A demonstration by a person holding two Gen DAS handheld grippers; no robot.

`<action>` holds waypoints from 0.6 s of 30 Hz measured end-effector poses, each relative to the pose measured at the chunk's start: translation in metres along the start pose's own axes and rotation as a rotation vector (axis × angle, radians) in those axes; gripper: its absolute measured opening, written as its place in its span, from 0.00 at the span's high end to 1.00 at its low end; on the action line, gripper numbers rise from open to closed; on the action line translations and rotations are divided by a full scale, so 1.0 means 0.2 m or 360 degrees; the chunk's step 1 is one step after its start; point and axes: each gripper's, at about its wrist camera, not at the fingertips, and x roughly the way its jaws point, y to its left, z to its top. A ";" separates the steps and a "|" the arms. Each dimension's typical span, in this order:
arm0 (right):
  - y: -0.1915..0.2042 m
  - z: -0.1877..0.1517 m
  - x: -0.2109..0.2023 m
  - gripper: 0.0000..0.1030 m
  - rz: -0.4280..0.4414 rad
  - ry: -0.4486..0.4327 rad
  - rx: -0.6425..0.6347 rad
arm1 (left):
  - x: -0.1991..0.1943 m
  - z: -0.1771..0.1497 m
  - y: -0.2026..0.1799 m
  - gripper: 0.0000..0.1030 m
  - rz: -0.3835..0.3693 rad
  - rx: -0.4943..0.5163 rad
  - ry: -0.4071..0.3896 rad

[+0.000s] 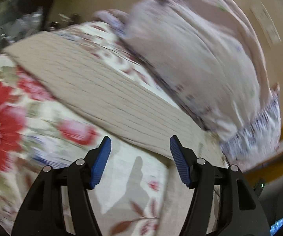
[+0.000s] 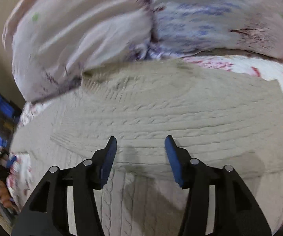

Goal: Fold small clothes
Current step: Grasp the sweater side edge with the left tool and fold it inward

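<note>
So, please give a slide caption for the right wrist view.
Open right gripper above a beige knit garment on floral bedding.

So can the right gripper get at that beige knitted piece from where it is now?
Probably yes. The right gripper is open and empty right over the beige knit, which lies flat on the floral bedspread; nothing sits between them.

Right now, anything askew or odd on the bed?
Nothing damaged or spilled. The beige knit garment lies flat on the floral sheet, partly folded; a bunched pale quilt crowds its far edge. Both frames are motion-blurred.
</note>
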 end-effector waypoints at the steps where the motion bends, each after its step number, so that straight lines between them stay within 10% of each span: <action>1: 0.01 -0.01 0.03 0.47 -0.0023 0.0018 -0.0023 | -0.01 0.02 0.05 0.37 0.0029 -0.0039 -0.0023; 11: 0.02 -0.06 -0.01 0.46 -0.0043 -0.0041 -0.0083 | 0.02 0.17 0.24 0.40 0.0079 -0.0300 -0.0097; 18: 0.04 -0.06 -0.01 0.44 -0.0030 -0.0046 -0.0099 | 0.01 0.24 0.37 0.63 0.0084 -0.0441 -0.0148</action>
